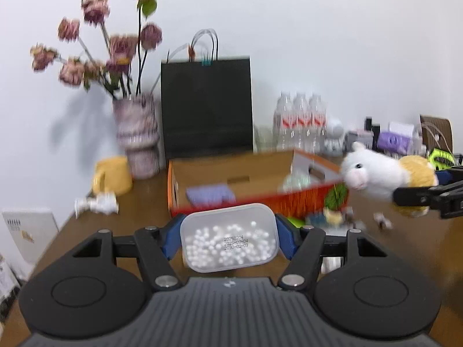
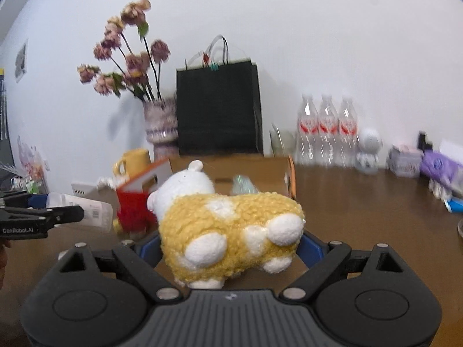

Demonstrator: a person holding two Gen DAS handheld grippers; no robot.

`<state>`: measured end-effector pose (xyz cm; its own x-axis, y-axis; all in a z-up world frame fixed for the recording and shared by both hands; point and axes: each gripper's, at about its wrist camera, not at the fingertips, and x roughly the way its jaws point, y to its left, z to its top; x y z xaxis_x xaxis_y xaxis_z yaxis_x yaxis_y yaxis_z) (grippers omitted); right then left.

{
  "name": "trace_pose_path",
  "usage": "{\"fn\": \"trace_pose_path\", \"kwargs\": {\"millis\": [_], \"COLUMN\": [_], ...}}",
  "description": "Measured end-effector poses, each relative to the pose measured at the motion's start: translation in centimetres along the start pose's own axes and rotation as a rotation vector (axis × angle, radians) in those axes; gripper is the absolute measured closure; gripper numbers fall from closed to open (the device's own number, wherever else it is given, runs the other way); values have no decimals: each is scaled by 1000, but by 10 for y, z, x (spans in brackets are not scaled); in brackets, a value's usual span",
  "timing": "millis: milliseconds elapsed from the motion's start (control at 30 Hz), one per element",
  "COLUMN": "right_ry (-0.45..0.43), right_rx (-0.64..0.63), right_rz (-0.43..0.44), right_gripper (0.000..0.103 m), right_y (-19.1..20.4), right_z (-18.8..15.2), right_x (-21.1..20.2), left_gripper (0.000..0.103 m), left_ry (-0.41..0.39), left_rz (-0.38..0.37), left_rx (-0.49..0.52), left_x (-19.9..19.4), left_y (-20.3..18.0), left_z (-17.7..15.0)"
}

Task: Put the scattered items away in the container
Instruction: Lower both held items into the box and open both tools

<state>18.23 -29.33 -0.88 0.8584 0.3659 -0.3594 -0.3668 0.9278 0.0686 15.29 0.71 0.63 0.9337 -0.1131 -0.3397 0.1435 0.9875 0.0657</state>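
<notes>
My left gripper (image 1: pixel 229 227) is shut on a clear plastic tub of white beads (image 1: pixel 228 243), held off the table just in front of the orange cardboard box (image 1: pixel 231 170). The open box holds a purple item (image 1: pixel 209 193) and a pale clear object (image 1: pixel 295 182). My right gripper (image 2: pixel 231 248) is shut on a yellow-and-white plush animal (image 2: pixel 231 222), raised before the same box (image 2: pixel 249 164). In the left wrist view the plush (image 1: pixel 376 173) hangs at the box's right corner. In the right wrist view the tub (image 2: pixel 84 209) shows at the left.
Behind the box stand a black paper bag (image 1: pixel 207 107), a vase of dried flowers (image 1: pixel 137 136), a yellow mug (image 1: pixel 113 175) and three water bottles (image 2: pixel 327 130). Small loose items (image 1: pixel 332 217) lie by the box's front; a white wrapped thing (image 1: pixel 98 202) lies left. Clutter lines the far right.
</notes>
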Motion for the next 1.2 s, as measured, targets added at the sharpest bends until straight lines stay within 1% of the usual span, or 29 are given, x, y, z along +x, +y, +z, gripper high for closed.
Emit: {"fn": "trace_pose_path", "kwargs": {"millis": [100, 167, 267, 333, 467, 567, 633, 733, 833, 900, 1000, 1133, 1200], "right_ry": [-16, -11, 9, 39, 106, 173, 223, 297, 350, 375, 401, 412, 411], "right_rx": [-7, 3, 2, -1, -17, -18, -16, -6, 12, 28, 44, 25, 25], "right_rz": [-9, -10, -17, -25, -66, -97, -114, -147, -151, -144, -130, -126, -117], "right_gripper": [11, 11, 11, 11, 11, 11, 11, 11, 11, 10, 8, 7, 7], "right_y": [1, -1, -1, -1, -2, -7, -11, -17, -22, -24, -24, -19, -17], "right_z": [26, 43, 64, 75, 88, 93, 92, 86, 80, 76, 73, 73, 75], "right_x": [25, 47, 86, 114, 170, 212, 238, 272, 290, 297, 301, 295, 289], "left_gripper": [37, 37, 37, 37, 37, 37, 37, 37, 37, 37, 36, 35, 30], "left_ry": [-26, -27, -27, -16, 62, 151, 202, 269, 333, 358, 365, 371, 357], "left_rz": [17, 20, 25, 30, 37, 64, 84, 114, 113, 119, 115, 104, 95], "left_rx": [-7, -37, -73, -87, -109, -123, -126, -99, -93, -94, -102, -127, -125], "left_x": [18, 37, 68, 90, 144, 185, 210, 239, 258, 264, 264, 262, 258], "left_y": [2, 5, 11, 14, 19, 20, 19, 15, 13, 13, 13, 18, 19], "left_z": [26, 42, 59, 66, 78, 82, 83, 80, 74, 69, 65, 65, 67]}}
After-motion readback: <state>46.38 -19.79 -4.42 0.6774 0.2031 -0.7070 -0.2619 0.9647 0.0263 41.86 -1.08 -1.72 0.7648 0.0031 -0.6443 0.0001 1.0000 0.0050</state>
